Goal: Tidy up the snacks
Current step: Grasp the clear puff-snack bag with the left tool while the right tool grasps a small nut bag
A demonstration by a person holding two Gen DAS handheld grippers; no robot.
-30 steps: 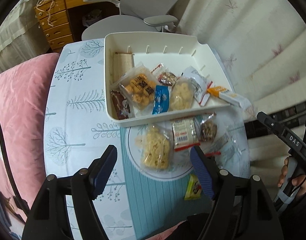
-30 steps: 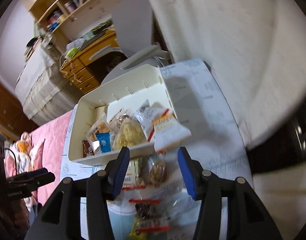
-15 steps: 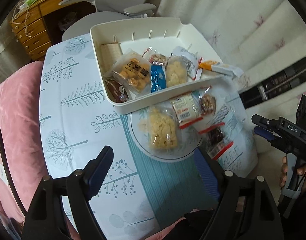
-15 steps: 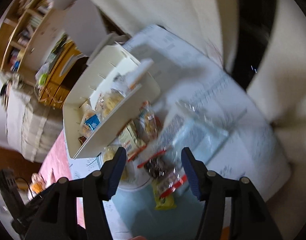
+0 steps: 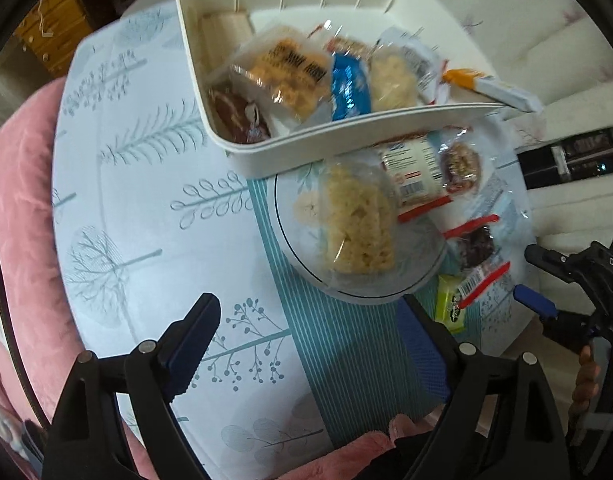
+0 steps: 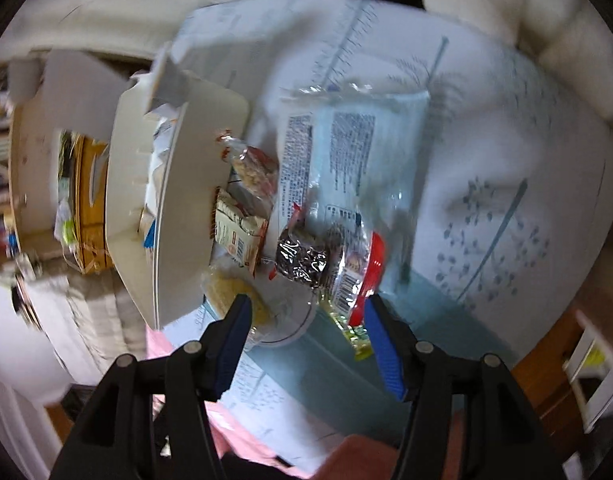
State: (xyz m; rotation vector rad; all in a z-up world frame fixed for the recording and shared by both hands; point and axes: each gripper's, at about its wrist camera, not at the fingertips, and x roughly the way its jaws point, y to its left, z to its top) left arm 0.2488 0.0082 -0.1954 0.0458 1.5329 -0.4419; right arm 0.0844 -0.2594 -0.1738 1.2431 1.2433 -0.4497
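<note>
Left wrist view: left gripper (image 5: 306, 338) jaws have just been opening — apart, nothing between. White tray (image 5: 346, 136) of snacks at 12 o'clock; pale noodle-snack packet (image 5: 360, 226) on the glass plate (image 5: 422, 276) at centre.

Right wrist view: right gripper (image 6: 306, 332) jaws apart, empty — red-edged packet (image 6: 358, 264) just beyond, tray (image 6: 186, 208) at 9 o'clock.
</note>
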